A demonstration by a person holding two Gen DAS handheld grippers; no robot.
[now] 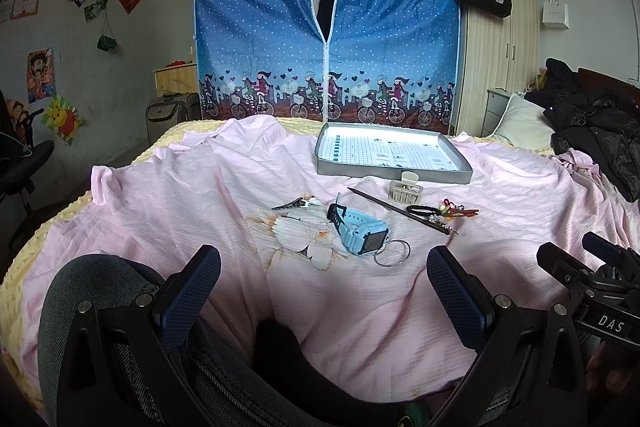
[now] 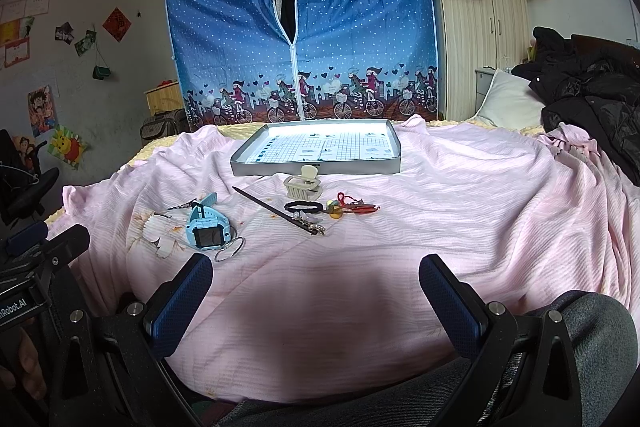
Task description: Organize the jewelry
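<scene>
Left gripper (image 1: 324, 291) low over pink blanket (image 1: 160, 195), jaws spread wide, nothing between them. Right gripper (image 2: 316, 299) likewise wide apart, empty, at 3 o'clock of left. Person's grey trouser knees (image 1: 100, 283) beneath both. Jewelry loose on blanket ahead: blue watch (image 1: 360, 231) at 12 o'clock of left gripper, metal rings (image 1: 394, 253) touching it; hair clip (image 1: 296, 203) at watch's 10 o'clock; dark hair stick (image 1: 396, 210), black hair tie (image 1: 420, 209), red charm (image 1: 460, 211) at 2 o'clock. Beige claw clip (image 1: 405, 189) just before grey tray (image 1: 392, 174), tray holding no jewelry.
</scene>
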